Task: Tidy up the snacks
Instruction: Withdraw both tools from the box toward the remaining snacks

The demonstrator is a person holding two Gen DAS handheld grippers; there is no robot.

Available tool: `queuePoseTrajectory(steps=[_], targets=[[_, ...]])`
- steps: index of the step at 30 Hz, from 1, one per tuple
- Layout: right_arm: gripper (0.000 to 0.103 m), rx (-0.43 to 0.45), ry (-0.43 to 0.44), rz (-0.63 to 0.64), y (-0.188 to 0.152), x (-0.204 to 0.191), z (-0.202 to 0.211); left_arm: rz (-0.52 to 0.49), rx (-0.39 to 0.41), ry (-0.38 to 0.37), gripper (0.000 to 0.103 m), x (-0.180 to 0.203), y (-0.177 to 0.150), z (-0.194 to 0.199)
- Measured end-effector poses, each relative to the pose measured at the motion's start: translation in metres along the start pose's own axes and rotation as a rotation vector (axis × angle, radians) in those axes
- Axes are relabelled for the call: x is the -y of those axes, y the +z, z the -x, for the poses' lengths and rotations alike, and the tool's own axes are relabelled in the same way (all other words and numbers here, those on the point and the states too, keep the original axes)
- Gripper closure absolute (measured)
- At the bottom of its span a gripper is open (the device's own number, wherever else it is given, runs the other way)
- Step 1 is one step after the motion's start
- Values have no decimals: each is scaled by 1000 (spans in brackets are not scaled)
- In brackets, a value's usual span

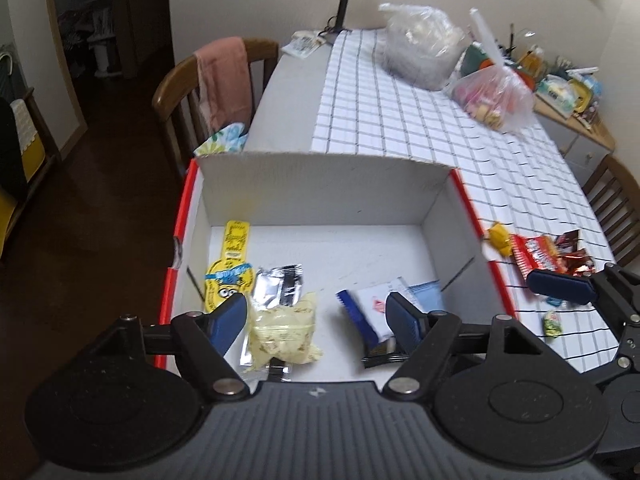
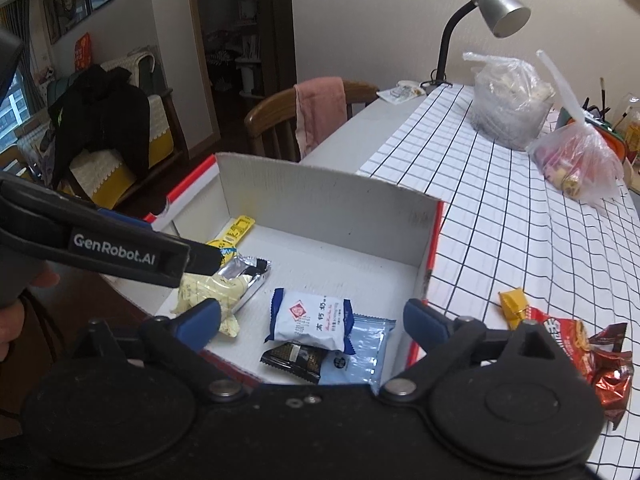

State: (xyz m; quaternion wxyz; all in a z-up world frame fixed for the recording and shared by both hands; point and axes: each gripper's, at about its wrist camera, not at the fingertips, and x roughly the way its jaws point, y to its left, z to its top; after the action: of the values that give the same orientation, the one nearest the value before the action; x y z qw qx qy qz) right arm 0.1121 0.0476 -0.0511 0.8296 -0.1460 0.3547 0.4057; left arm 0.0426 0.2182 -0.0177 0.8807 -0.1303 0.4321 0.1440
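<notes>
Checked tablecloth [image 2: 500, 208] carries a white box [image 1: 320, 192]; inside, the yellow strip snack [image 1: 234, 258] is laid lengthwise toward the far wall, floor beside it bare. Left gripper [image 1: 316, 316] and right gripper [image 2: 312, 316] are held apart, empty.

At the left of my right-wrist view, "GenRobot.AI" stands in white on my left gripper [image 2: 200, 258]; the white-and-blue snack packet [image 2: 310, 322] at lower centre carries Chinese print too small to read

Left tongs [image 1: 316, 316] spread above white box [image 1: 320, 188], snack packets [image 1: 284, 332] inside
</notes>
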Motion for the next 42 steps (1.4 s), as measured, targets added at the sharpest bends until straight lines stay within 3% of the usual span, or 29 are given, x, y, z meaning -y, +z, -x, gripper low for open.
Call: queuePoseTrajectory(steps=[15,31,42], targets=[[3,46,-5,-30,-24,46,56,-13,57,-93,16,61,-6,22],[2,-37,-89,-65,-95,163,87,-87,-28,-145,12,172,-29,-11],[5,-100,-62,9,-122,227,76,-117,-86,-127,12,234,-51,-44]])
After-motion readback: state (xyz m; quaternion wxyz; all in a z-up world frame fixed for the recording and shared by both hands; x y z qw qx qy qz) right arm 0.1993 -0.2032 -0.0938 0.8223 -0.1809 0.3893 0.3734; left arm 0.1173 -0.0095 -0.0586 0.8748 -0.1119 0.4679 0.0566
